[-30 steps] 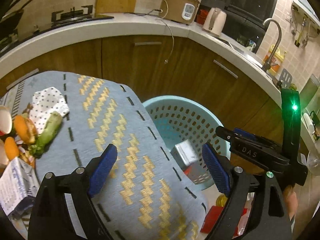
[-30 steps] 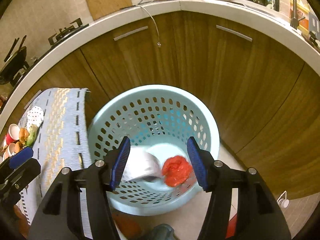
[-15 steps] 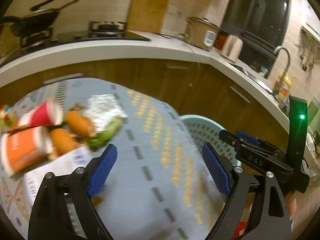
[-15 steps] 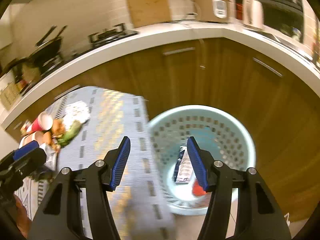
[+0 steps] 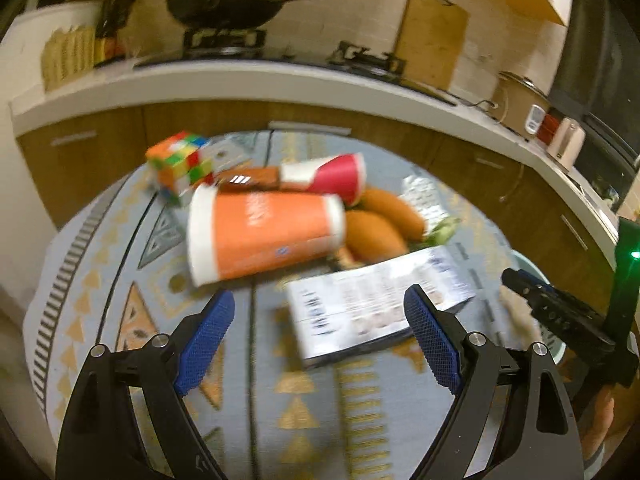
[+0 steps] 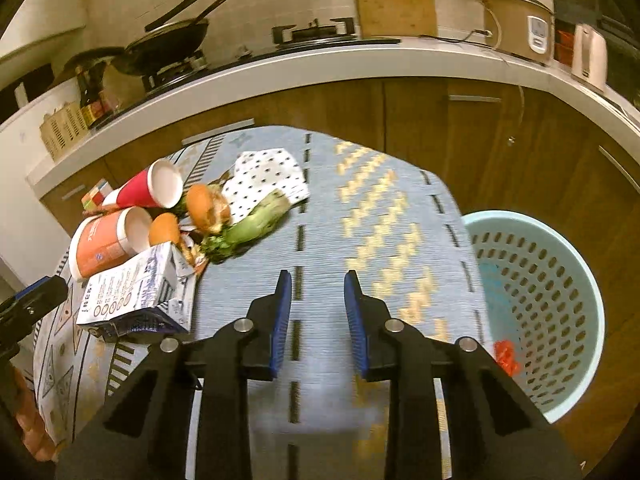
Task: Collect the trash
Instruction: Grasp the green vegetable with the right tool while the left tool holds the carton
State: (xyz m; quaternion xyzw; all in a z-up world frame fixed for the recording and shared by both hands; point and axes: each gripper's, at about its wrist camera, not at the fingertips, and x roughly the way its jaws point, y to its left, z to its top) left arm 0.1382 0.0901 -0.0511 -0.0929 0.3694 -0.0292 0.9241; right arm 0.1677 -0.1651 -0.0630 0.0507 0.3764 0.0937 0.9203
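left gripper (image 5: pixel 316 334) jaws wide apart, nothing between them, hanging over the table (image 5: pixel 120 280). the carton (image 5: pixel 380 300) lies flat just ahead, slightly to the right of the gap, long axis slanting up to the right. behind it the orange cup (image 5: pixel 260 236) on its side, long axis running left-right, then the red cup (image 5: pixel 336 176) and orange peels (image 5: pixel 380 224). right gripper (image 6: pixel 318 312) jaws just been closing, now narrow but not touching, empty, over bare cloth; trash pile sits well to its left, basket (image 6: pixel 560 280) off its right past the table edge. left hand looks nearer the carton, likely next pick.
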